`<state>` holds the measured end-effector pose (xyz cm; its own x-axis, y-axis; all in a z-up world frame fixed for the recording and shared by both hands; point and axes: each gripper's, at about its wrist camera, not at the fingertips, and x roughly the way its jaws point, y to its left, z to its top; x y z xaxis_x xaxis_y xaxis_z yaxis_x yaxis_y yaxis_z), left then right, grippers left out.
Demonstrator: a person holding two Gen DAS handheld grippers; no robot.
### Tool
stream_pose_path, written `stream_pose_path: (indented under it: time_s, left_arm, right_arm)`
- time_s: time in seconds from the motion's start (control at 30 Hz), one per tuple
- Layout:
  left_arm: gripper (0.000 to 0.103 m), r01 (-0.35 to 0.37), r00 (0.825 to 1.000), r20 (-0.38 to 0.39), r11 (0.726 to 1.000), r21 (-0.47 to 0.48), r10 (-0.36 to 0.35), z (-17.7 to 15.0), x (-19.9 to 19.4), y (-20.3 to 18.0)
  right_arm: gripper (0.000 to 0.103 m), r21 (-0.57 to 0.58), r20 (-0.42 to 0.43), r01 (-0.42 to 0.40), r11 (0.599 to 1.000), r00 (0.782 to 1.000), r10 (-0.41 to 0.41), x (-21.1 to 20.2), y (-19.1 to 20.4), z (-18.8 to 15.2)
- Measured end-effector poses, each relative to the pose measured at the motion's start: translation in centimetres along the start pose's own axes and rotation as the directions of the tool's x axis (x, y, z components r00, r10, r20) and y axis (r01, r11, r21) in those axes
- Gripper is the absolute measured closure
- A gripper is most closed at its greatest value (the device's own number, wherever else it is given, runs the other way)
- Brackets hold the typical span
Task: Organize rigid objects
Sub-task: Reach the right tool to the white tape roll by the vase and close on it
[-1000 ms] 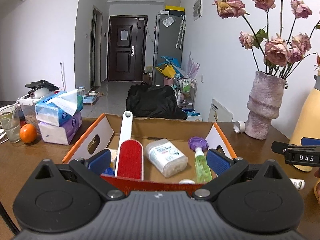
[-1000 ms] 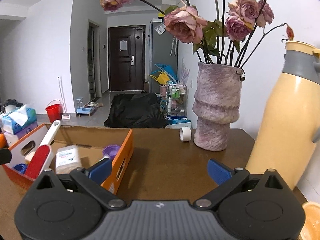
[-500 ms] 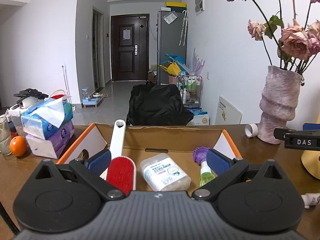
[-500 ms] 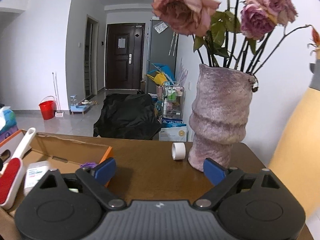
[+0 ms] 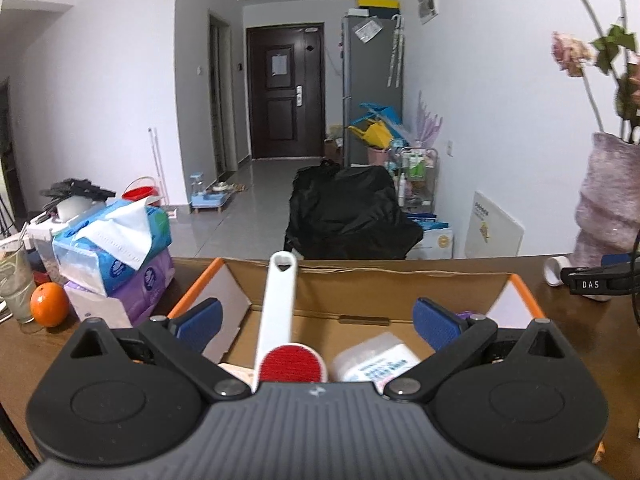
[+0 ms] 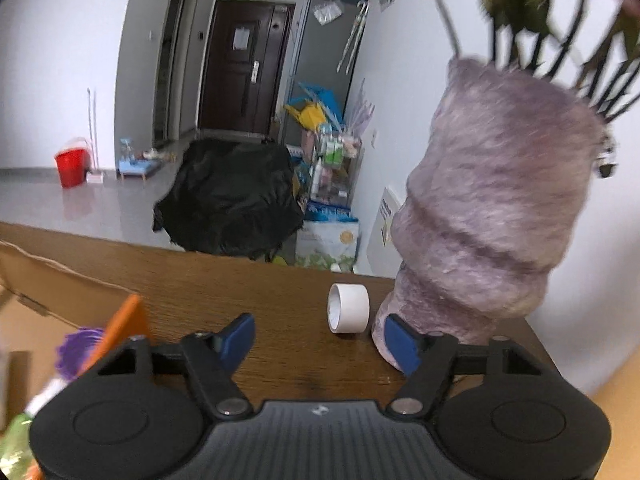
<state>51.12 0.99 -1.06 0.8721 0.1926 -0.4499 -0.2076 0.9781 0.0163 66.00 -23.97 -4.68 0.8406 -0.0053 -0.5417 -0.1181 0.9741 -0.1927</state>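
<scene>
My left gripper (image 5: 318,324) hangs open over an orange-edged cardboard box (image 5: 400,280), with nothing between its fingers. In the box lie a white-handled lint brush with a red pad (image 5: 278,312), a white packet (image 5: 376,360) and a purple-capped bottle (image 6: 80,348). A white tape roll (image 6: 348,308) lies on its side on the brown table, touching a mauve vase (image 6: 492,208). My right gripper (image 6: 320,342) points at the roll from just short of it. Its jaws are closing and nothing is between them.
Left of the box stand stacked tissue packs (image 5: 112,248), an orange (image 5: 49,309) and a glass (image 5: 16,284). Rose stems rise from the vase over the right gripper. A black bag (image 6: 228,196) sits on the floor beyond the table's far edge.
The right gripper has moved forward and down toward the tape roll and vase, and its jaws have narrowed. The left gripper has advanced over the box, still open.
</scene>
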Motion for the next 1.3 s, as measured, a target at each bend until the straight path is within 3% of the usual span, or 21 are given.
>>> stream_pose_path:
  time_s: [0.27,0.33,0.67,0.83,0.9,1.1,1.3]
  left_arm:
    - [0.000,-0.033,0.999,-0.023,0.999,-0.036,0.033,0.1,1.3,1.8]
    - [0.000,-0.037,0.999,-0.026,0.998,-0.049,0.036,0.1,1.5,2.0]
    - [0.000,-0.038,0.999,-0.039,0.998,-0.041,0.037,-0.2,1.8,1.7]
    - [0.000,-0.032,0.999,-0.043,0.999,-0.039,0.030,-0.3,1.9,1.6]
    - [0.000,-0.033,0.998,-0.047,0.999,-0.035,0.032,-0.3,2.0,1.5]
    - [0.000,-0.030,0.998,-0.051,0.999,-0.038,0.028,-0.4,2.1,1.5]
    - [0.000,0.019,0.999,-0.045,1.000,-0.020,-0.020,-0.3,1.0,0.9]
  right_arm:
    - [0.045,0.012,-0.052,0.041,0.999,0.998,-0.040,5.0,-0.4,1.2]
    - [0.050,0.029,-0.061,0.032,0.999,0.998,-0.030,5.8,-0.5,1.4]
    - [0.056,0.025,-0.089,0.078,0.997,0.993,-0.076,8.8,-0.7,1.5]
    - [0.074,0.059,-0.127,0.082,0.995,0.989,-0.074,10.3,-1.7,1.3]
    - [0.075,0.061,-0.134,0.078,0.995,0.989,-0.069,10.7,-1.7,1.3]
    - [0.080,0.070,-0.127,0.065,0.995,0.990,-0.056,10.4,-1.5,0.8]
    - [0.080,0.103,-0.088,0.059,0.993,0.995,-0.050,6.8,-1.7,0.8]
